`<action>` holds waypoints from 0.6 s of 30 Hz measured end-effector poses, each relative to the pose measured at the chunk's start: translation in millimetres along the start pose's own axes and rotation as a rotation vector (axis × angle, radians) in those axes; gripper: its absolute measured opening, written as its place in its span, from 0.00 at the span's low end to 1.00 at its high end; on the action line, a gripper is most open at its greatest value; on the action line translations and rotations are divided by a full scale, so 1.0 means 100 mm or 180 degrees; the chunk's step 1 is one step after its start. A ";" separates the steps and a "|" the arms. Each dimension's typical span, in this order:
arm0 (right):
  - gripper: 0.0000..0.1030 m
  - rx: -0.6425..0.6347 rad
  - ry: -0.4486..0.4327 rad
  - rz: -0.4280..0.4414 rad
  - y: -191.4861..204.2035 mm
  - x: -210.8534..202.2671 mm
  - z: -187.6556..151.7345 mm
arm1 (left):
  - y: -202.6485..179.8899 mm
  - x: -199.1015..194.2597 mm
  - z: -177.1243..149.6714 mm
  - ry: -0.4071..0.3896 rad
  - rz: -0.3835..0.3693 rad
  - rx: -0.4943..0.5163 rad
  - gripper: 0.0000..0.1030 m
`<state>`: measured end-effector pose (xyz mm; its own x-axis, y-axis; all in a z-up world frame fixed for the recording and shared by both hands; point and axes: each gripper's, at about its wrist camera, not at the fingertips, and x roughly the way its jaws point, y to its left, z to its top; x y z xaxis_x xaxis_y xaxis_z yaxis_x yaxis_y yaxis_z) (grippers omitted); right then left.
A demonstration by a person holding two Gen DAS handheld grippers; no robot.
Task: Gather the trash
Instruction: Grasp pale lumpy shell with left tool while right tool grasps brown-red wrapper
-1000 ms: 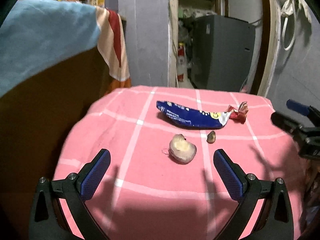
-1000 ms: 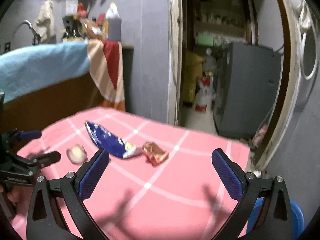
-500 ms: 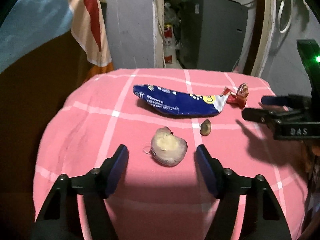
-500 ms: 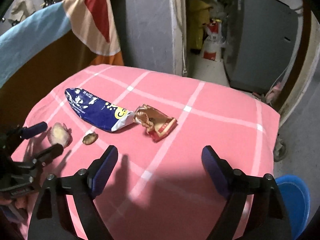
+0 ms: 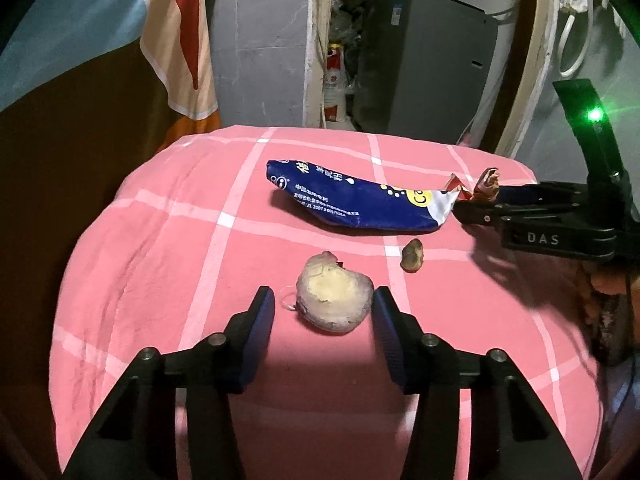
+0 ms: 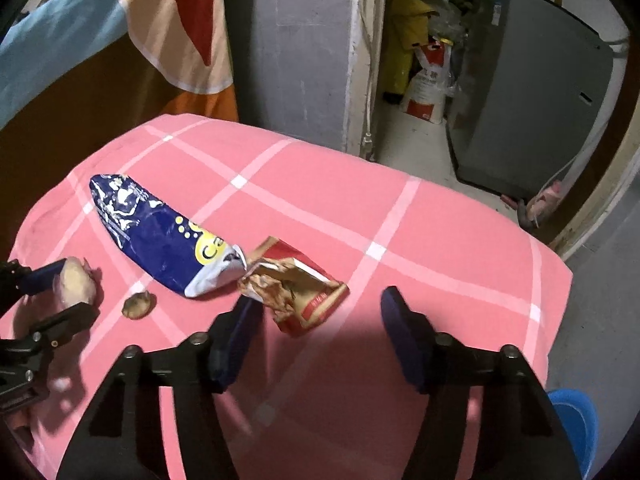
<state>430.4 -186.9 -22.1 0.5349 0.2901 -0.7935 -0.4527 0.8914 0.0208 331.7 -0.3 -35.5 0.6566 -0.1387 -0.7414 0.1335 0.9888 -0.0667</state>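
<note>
On the pink checked cloth (image 5: pixel 168 240) lie a half-eaten pale vegetable chunk (image 5: pixel 334 303), a small brown scrap (image 5: pixel 412 255), a blue snack bag (image 5: pixel 356 200) and a crumpled red wrapper (image 6: pixel 298 292). My left gripper (image 5: pixel 324 312) is open, its fingers on either side of the chunk and close to it. My right gripper (image 6: pixel 320 316) is open, just in front of the red wrapper, whose near end lies between the fingertips. The right gripper also shows in the left wrist view (image 5: pixel 480 204), at the wrapper (image 5: pixel 486 182).
A blue bin (image 6: pixel 576 420) stands on the floor at the cloth's right edge. A brown panel with a blue and striped towel (image 5: pixel 176 40) rises at the left. A grey cabinet (image 5: pixel 424 64) and sacks (image 6: pixel 428 88) stand behind.
Both grippers moved forward and down and narrowed. The left now straddles the vegetable chunk; the right has come up to the red wrapper.
</note>
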 end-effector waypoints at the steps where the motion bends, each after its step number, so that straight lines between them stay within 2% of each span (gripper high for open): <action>1: 0.46 -0.0011 -0.0013 0.0030 0.00 0.00 0.00 | 0.00 0.00 0.00 -0.0003 -0.0030 -0.0004 0.39; 2: 0.38 -0.0022 -0.0028 0.0055 0.00 -0.01 -0.01 | -0.01 -0.01 0.00 -0.0007 -0.0060 -0.0007 0.34; 3: 0.37 -0.0025 -0.0040 0.0054 0.01 -0.02 -0.01 | 0.00 -0.01 0.00 -0.0011 -0.0087 -0.0012 0.30; 13: 0.34 0.0004 -0.0180 0.0127 0.01 -0.19 -0.07 | -0.04 -0.09 -0.01 -0.0085 -0.0076 -0.0032 0.28; 18: 0.34 0.0002 -0.0381 0.0174 0.01 -0.38 -0.14 | -0.12 -0.23 -0.05 -0.0276 -0.0055 -0.0014 0.28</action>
<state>399.7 -201.6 -0.8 0.5909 0.3776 -0.7129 -0.4829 0.8734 0.0624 311.7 -8.7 -20.7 0.7161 -0.1597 -0.6795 0.1422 0.9864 -0.0820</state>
